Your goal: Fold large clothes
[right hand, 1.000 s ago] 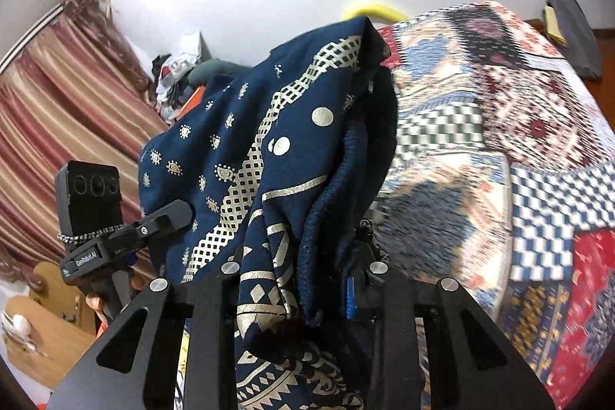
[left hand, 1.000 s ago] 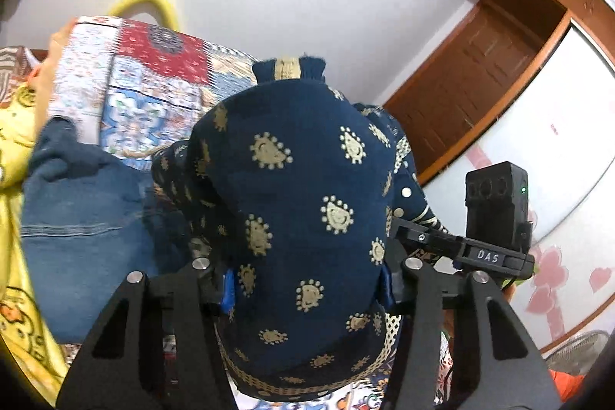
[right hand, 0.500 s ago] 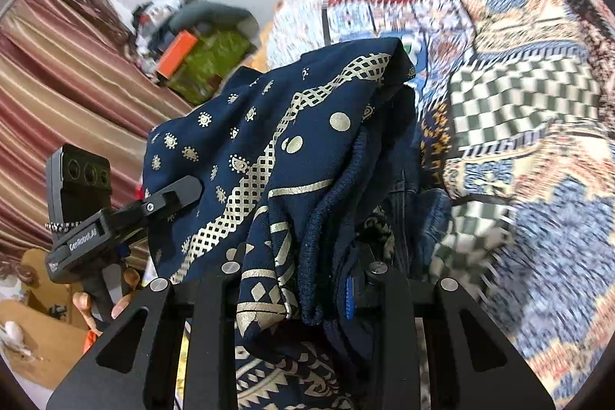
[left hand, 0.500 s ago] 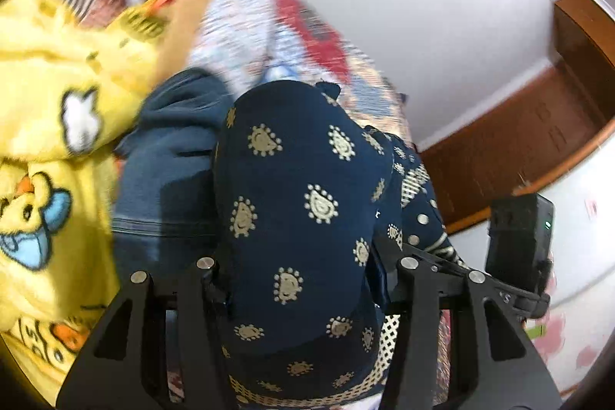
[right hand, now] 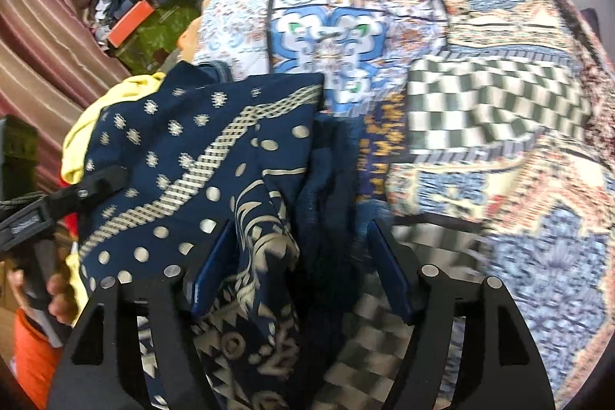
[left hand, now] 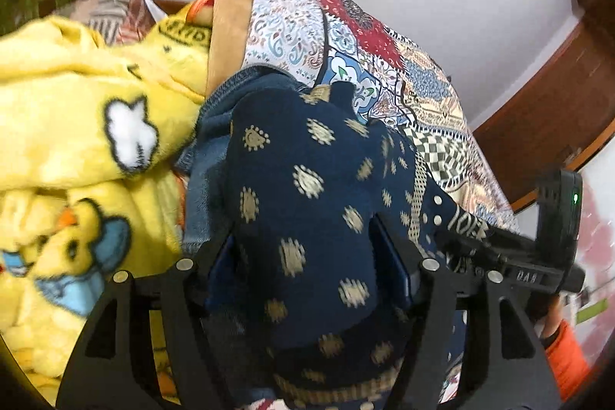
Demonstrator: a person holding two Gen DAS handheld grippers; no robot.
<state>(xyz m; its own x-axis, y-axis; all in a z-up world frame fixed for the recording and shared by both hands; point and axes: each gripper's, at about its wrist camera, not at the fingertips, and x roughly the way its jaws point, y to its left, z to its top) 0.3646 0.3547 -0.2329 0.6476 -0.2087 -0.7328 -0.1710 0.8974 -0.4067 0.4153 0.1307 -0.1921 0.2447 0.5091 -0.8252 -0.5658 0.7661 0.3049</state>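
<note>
Navy patterned garment (left hand: 307, 218) bunched and gripped at both ends: left gripper (left hand: 307, 268) clenched on a thick fold of it, right gripper (right hand: 300, 268) likewise grasping a hanging wad (right hand: 192, 171). Cloth slung between the two sets of jaws, long axis running side to side, draped just above the patchwork bedspread (right hand: 480, 102). Open bedspread ahead and to the right, nearer the right gripper, so probably the side to lay it down. In the way on the left: denim garment (left hand: 209, 148) directly beneath the navy cloth, yellow duck-print fleece blanket (left hand: 77, 141) just beside it. Risk of snagging denim when lowering.
</note>
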